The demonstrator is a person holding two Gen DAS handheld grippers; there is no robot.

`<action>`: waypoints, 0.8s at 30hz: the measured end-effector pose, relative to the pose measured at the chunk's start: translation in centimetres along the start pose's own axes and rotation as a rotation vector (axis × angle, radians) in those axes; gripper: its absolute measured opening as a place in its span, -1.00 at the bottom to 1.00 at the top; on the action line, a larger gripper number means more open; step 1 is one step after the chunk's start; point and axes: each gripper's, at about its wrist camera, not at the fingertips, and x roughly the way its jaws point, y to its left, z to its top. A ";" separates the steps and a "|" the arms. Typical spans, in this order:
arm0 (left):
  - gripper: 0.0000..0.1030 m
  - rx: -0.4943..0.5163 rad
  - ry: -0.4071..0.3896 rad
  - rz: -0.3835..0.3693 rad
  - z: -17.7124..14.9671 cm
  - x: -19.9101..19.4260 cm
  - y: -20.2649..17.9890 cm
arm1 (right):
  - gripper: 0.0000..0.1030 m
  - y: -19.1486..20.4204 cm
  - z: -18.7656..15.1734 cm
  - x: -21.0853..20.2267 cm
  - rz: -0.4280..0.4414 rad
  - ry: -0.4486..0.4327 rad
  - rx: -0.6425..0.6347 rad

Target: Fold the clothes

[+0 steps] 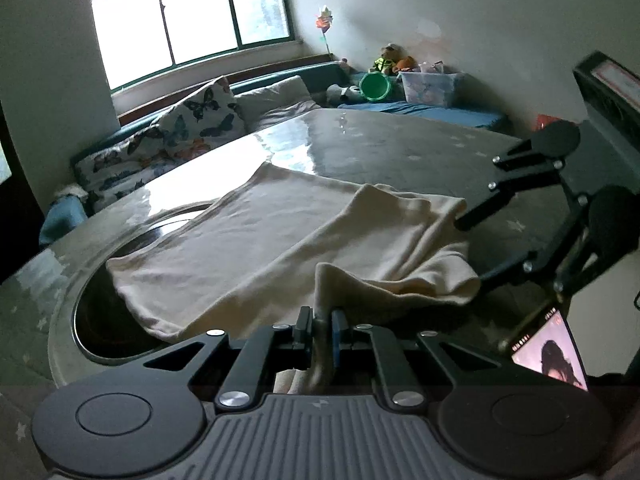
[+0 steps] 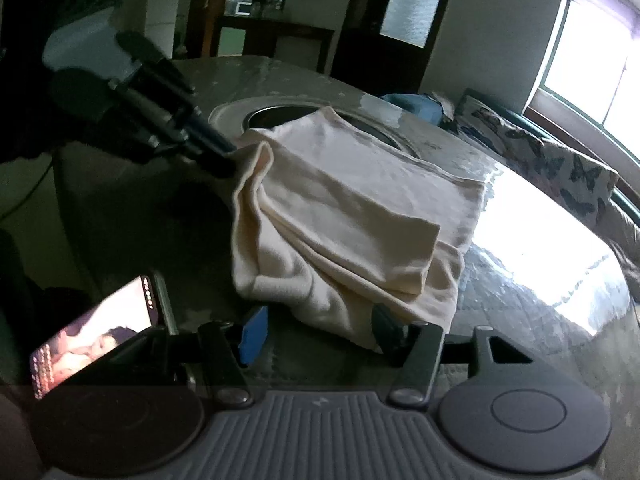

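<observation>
Pinched almost fully together, the left gripper (image 1: pixel 320 322) has a bunched corner of the cream garment (image 1: pixel 256 240) clamped between its pads, the cloth rising in a small peak just beyond them. Over at three o'clock in the left wrist view, the right gripper (image 1: pixel 466 248) reaches in from the side with its fingers apart at the garment's rumpled edge. From its own camera the right gripper (image 2: pixel 316 330) stands about half open: the blue-padded finger (image 2: pixel 253 334) is clear of the fabric, while the other finger is tucked against the hanging hem, so nothing is pressed between them. The garment lies partly folded on the glossy table (image 1: pixel 360 140), one end draped over a round dark recess (image 1: pixel 100 320). A lit phone (image 2: pixel 96 328) leans at eight o'clock.
</observation>
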 end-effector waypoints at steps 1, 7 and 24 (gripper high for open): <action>-0.80 -0.007 0.003 -0.002 0.0 0.1 0.2 | 0.16 0.1 0.1 0.1 -0.003 -0.007 -0.013; -0.80 -0.025 0.010 -0.007 0.0 0.1 0.4 | 0.12 0.4 0.6 1.1 -0.006 -0.047 -0.052; -0.47 0.042 0.005 -0.034 -1.6 -1.6 -0.8 | -0.50 -1.3 1.4 1.3 0.050 -0.086 0.087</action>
